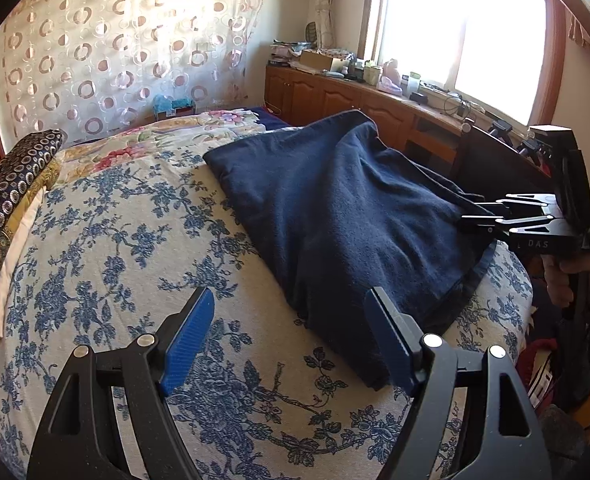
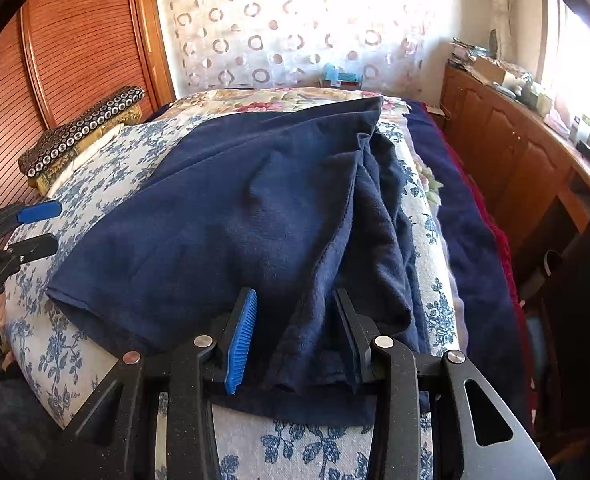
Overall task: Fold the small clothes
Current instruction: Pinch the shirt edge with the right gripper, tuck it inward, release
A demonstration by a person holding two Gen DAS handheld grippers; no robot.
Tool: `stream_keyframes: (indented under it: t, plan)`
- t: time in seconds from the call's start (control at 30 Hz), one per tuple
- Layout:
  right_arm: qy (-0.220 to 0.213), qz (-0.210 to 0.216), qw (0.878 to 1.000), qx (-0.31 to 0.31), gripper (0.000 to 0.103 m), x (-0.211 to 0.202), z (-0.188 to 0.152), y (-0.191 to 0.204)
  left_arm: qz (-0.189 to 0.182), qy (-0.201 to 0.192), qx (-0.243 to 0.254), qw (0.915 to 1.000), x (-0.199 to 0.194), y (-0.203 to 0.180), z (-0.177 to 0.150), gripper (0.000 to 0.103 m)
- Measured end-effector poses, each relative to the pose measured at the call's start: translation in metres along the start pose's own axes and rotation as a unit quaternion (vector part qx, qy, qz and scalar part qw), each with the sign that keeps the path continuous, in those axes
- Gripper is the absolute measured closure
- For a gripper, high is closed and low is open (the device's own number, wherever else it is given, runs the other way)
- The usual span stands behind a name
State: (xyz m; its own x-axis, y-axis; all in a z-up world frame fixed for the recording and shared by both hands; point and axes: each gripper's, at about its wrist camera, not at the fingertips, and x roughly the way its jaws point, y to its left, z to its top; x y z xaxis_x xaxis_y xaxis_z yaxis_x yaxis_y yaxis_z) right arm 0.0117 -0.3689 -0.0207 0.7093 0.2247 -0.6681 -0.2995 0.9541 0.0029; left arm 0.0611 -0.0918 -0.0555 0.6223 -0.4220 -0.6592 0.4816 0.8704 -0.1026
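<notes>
Two layers bunch between your right gripper (image 2: pixel 293 334) jaws, parted and not pinching; navy garment (image 2: pixel 231 216) lies on the bed (image 2: pixel 95 184). Left gripper (image 1: pixel 291 334) released, empty. Grab both layers and you'll drag the fold crooked.

A plain navy garment (image 2: pixel 231 216) lies on a white bedcover (image 1: pixel 107 240) printed with blue flowers.

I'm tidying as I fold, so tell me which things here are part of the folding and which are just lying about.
Part of the folding:
navy garment
left gripper, open above the bedspread
right gripper, cloth between its fingers

Just lying about:
floral bedspread
patterned pillow
cabinet clutter
</notes>
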Motion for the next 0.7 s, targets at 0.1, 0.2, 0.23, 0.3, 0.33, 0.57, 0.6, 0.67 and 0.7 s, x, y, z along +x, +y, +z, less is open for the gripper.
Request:
stream_keyframes:
  t: [0.1, 0.2, 0.23, 0.3, 0.33, 0.57, 0.6, 0.67, 0.7]
  plan:
    - [-0.001, 0.003, 1.000, -0.020, 0.096, 0.000, -0.005, 0.014, -0.001, 0.004, 0.006, 1.0000, 0.004, -0.003, -0.001, 0.024]
    - [-0.018, 0.002, 1.000, -0.023, 0.099, -0.005, -0.007, 0.020, -0.001, 0.005, 0.008, 1.0000, 0.003, -0.003, -0.001, 0.024]
    - [-0.028, 0.003, 0.999, -0.018, 0.099, -0.011, -0.006, 0.018, -0.001, 0.004, 0.007, 1.0000, 0.003, -0.003, -0.001, 0.024]
    - [-0.050, -0.003, 0.999, -0.011, 0.099, -0.025, -0.006, 0.014, -0.001, 0.003, 0.008, 1.0000, 0.002, -0.003, -0.001, 0.024]
    - [-0.060, -0.005, 0.998, -0.007, 0.099, -0.034, -0.006, 0.010, -0.001, 0.002, 0.008, 1.0000, 0.001, -0.003, -0.001, 0.024]
    - [-0.037, -0.026, 0.999, 0.016, 0.099, -0.040, -0.030, -0.008, -0.012, 0.010, 0.011, 0.9998, 0.006, -0.010, -0.002, 0.024]
    - [-0.029, -0.026, 0.999, 0.022, 0.099, -0.034, -0.034, -0.009, -0.013, 0.012, 0.013, 0.9998, 0.007, -0.011, -0.002, 0.024]
    - [-0.024, -0.030, 0.999, 0.030, 0.099, -0.029, -0.037, -0.010, -0.013, 0.015, 0.016, 0.9997, 0.008, -0.013, -0.003, 0.024]
    - [-0.026, -0.034, 0.998, 0.034, 0.099, -0.028, -0.037, -0.011, -0.013, 0.016, 0.017, 0.9997, 0.009, -0.013, -0.003, 0.024]
